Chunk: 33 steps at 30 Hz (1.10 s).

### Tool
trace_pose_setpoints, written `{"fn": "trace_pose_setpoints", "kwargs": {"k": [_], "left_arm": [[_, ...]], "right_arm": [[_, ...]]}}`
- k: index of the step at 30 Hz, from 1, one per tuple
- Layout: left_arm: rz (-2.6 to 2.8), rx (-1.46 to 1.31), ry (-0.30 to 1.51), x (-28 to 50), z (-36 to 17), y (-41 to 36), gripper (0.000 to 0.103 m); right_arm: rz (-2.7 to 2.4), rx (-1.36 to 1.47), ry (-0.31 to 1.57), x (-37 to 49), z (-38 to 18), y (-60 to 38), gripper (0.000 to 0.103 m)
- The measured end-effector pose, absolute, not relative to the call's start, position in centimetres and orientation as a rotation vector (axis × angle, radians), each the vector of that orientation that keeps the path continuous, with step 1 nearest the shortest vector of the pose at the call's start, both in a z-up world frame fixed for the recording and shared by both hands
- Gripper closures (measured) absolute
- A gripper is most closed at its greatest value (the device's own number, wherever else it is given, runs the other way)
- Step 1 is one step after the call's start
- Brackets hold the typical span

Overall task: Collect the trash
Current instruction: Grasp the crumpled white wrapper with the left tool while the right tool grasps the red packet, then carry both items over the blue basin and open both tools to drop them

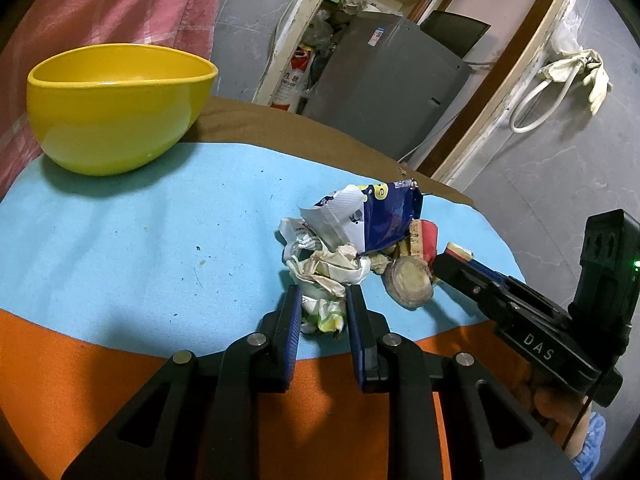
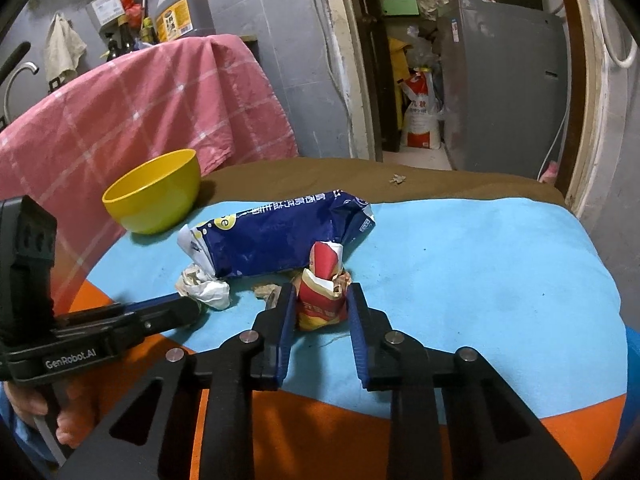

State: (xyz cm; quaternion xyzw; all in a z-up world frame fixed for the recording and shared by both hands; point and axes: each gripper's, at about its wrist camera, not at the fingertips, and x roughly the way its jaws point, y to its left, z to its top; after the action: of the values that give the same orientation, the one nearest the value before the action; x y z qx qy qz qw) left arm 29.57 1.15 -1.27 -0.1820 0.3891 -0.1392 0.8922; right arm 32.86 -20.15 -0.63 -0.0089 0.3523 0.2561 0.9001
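Observation:
A pile of trash lies on the blue cloth [image 1: 160, 220]: a blue and white snack bag [image 1: 372, 216], crumpled white wrappers [image 1: 328, 268], a red and yellow wrapper [image 2: 322, 288] and a round brown scrap [image 1: 410, 282]. My left gripper [image 1: 323, 304] straddles a crumpled white wrapper, fingers on both sides, touching it. My right gripper [image 2: 322, 300] straddles the red and yellow wrapper the same way. A yellow bowl [image 1: 116, 104] stands at the far left; it also shows in the right wrist view [image 2: 156, 192].
The table has a brown cloth [image 2: 440, 184] at the back and an orange cloth [image 1: 80, 360] at the front. A chair draped in pink plaid fabric [image 2: 140, 120] stands behind the bowl. A grey appliance [image 2: 504, 84] stands beyond the table.

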Motion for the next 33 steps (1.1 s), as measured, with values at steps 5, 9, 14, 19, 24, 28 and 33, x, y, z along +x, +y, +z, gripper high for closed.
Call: {"fn": "trace_pose_setpoints", "kwargs": {"k": [5, 9, 14, 19, 24, 28, 33], "left_arm": [[-0.281, -0.374, 0.808, 29.7, -1.3, 0.9, 0.085], [-0.283, -0.356, 0.814, 28.8, -0.9, 0.5, 0.086], [-0.309, -0.325, 0.815, 27.1, -0.5, -0.1, 0.086], [-0.291, -0.268, 0.756, 25.3, 0.4, -0.9, 0.09], [-0.289, -0.185, 0.666, 23.8, 2.0, -2.8, 0.09], [-0.292, -0.177, 0.644, 23.8, 2.5, -4.0, 0.091], [-0.31, -0.129, 0.545, 23.3, 4.5, -6.0, 0.091]], "right_arm": [[0.516, -0.041, 0.695, 32.2, -0.5, -20.0, 0.085], [0.502, -0.066, 0.647, 31.3, -0.1, -19.8, 0.086], [0.515, -0.082, 0.584, 29.2, 0.0, -20.4, 0.086], [0.519, -0.078, 0.533, 27.6, 0.0, -21.4, 0.086], [0.503, -0.055, 0.418, 25.7, 1.2, -23.2, 0.086], [0.484, -0.053, 0.369, 24.9, 1.9, -24.3, 0.086], [0.442, -0.046, 0.265, 23.3, 3.3, -25.6, 0.086]]}}
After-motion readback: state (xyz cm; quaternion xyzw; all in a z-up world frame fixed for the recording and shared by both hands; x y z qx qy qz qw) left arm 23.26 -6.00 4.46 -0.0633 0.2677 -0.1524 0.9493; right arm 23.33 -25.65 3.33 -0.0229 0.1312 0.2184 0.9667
